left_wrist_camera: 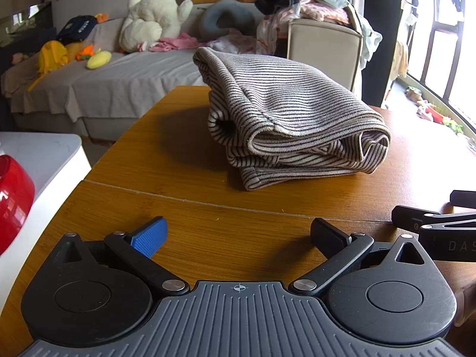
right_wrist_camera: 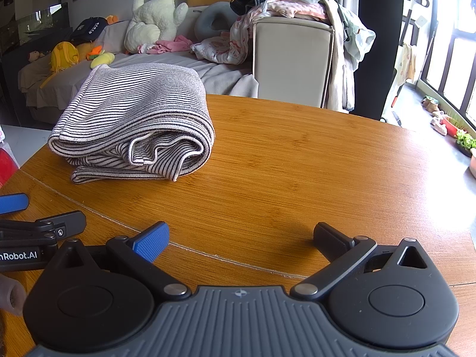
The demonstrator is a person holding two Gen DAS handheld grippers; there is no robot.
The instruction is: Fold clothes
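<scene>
Striped garment (left_wrist_camera: 285,113) sits folded on the counter (left_wrist_camera: 184,184); my left claw (left_wrist_camera: 238,235) and right claw (right_wrist_camera: 241,238) both gape empty — next, I'd fetch another piece.

Striped garment (left_wrist_camera: 285,113): soft knit cloth, matt, fine ribbed texture, folded. Surface (left_wrist_camera: 184,208): wood, bamboo-like grain, smooth satin sheen, thin seam line across. Left gripper (left_wrist_camera: 238,233): matt black plastic arms, ribbed grey plastic base, shiny metal pivot pins; one blue pad, knurled. Right gripper (right_wrist_camera: 241,238): same finish. Red bowl (left_wrist_camera: 12,199): glossy. Plush toy (left_wrist_camera: 154,15): fluffy cream fabric.
</scene>
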